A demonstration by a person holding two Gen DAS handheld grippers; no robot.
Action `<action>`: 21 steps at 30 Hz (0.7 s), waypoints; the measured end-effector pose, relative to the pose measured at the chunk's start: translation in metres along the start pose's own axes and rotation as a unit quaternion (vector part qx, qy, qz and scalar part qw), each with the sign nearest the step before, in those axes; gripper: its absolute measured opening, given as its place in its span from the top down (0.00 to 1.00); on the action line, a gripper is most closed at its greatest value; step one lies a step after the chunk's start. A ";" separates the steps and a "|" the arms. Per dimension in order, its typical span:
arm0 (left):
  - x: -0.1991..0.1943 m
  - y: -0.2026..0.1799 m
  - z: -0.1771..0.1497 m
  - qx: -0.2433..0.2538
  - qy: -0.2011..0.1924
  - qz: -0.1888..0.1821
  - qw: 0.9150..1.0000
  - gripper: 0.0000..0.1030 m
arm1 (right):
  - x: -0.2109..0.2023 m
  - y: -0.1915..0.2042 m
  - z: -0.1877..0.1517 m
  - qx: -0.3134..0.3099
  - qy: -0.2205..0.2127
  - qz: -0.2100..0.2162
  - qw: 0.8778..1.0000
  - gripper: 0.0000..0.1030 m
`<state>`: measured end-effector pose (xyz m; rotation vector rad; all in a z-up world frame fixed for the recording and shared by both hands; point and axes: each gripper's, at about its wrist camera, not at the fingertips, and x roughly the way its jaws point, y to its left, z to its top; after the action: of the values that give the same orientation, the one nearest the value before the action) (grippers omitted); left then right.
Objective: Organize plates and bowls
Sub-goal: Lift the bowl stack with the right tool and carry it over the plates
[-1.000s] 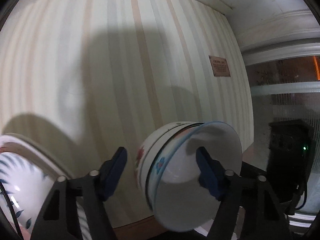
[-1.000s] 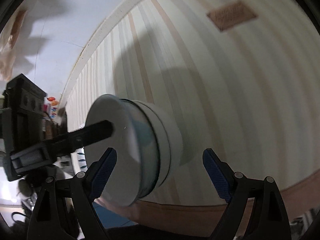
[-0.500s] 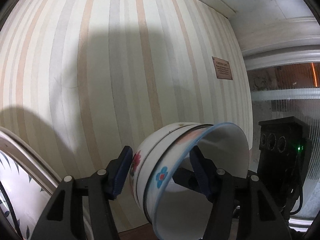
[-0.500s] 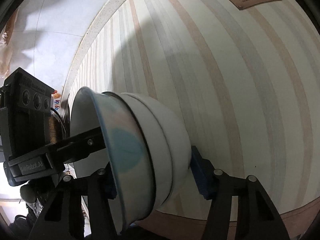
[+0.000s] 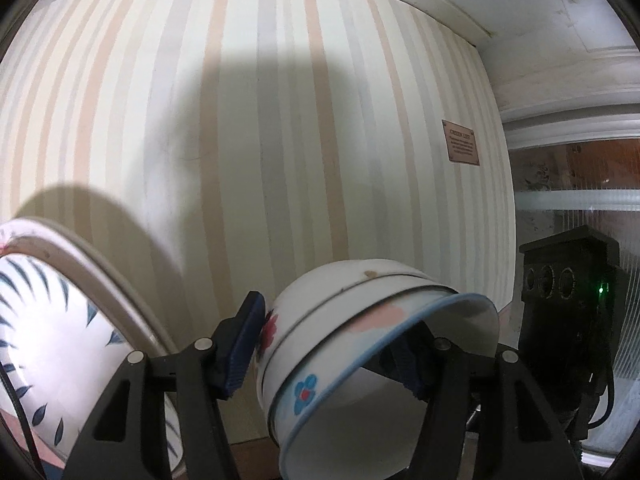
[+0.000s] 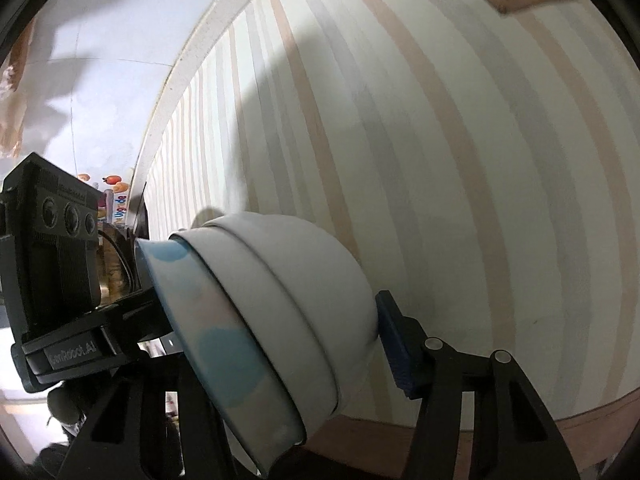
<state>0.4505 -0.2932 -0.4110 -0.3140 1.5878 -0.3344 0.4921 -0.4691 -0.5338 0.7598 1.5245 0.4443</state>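
Left wrist view: a nested stack of bowls (image 5: 360, 344) is tipped on its side in front of the striped wall (image 5: 280, 140), mouth turned down and right; the outer bowl is white with a thin blue rim, a blue flower and a pink patch, and the bowl behind it bears a red flower; the left hand-held gripper (image 5: 328, 352) is clenched on the stack, its left pad (image 5: 240, 344) pressed against the base and its right pad inside the mouth; left of the stack stands a large plate (image 5: 48, 328) with dark blue leaf marks; right of the stack sits the black body of the other gripper with a green light; a second ago the pads stood wide apart around the stack, and now they have closed on it.

Right wrist view: the same stack of bowls (image 6: 272, 328) shows its pale outsides, the outermost with blue and pink blotches, mouth turned left towards the other gripper's black housing; the right hand-held gripper (image 6: 280, 352) grasps the stack, its right pad (image 6: 394, 344) touching the rounded base while the left finger is hidden behind the rim; a second ago this pad stood well clear of the base.
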 end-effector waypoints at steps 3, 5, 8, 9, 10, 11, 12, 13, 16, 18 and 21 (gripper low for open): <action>-0.012 0.001 -0.003 -0.007 -0.002 0.004 1.000 0.45 | -0.002 0.002 -0.004 0.000 0.009 0.005 1.000 0.43; -0.020 0.002 -0.005 -0.010 -0.009 0.008 1.000 0.45 | -0.002 0.011 -0.006 -0.006 0.014 0.009 1.000 0.43; -0.041 0.009 -0.008 -0.017 -0.021 0.015 1.000 0.45 | -0.007 0.025 -0.010 -0.020 0.022 0.015 0.999 0.43; -0.049 0.014 -0.011 -0.019 -0.025 0.016 0.999 0.45 | -0.007 0.031 -0.012 -0.025 0.024 0.016 0.999 0.43; -0.055 0.017 -0.012 -0.021 -0.030 0.017 0.999 0.45 | -0.008 0.037 -0.013 -0.030 0.027 0.018 0.999 0.43; -0.063 0.022 -0.014 -0.024 -0.035 0.018 0.999 0.45 | -0.008 0.046 -0.014 -0.037 0.031 0.019 0.999 0.43; -0.068 0.026 -0.015 -0.027 -0.037 0.019 0.999 0.45 | -0.009 0.051 -0.016 -0.044 0.033 0.020 0.998 0.43; -0.073 0.030 -0.016 -0.030 -0.040 0.021 0.999 0.45 | -0.008 0.062 -0.017 -0.051 0.037 0.020 0.998 0.43; -0.088 0.049 -0.019 -0.038 -0.049 0.024 0.998 0.45 | -0.004 0.083 -0.021 -0.064 0.045 0.024 0.997 0.43; -0.096 0.064 -0.021 -0.044 -0.052 0.027 0.997 0.45 | 0.003 0.098 -0.025 -0.071 0.051 0.027 0.996 0.43; -0.102 0.089 -0.023 -0.053 -0.050 0.029 0.997 0.45 | 0.020 0.119 -0.030 -0.076 0.063 0.030 0.995 0.43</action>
<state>0.4322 -0.1703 -0.3520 -0.3598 1.5153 -0.1876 0.4868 -0.3666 -0.4639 0.6696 1.5681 0.6556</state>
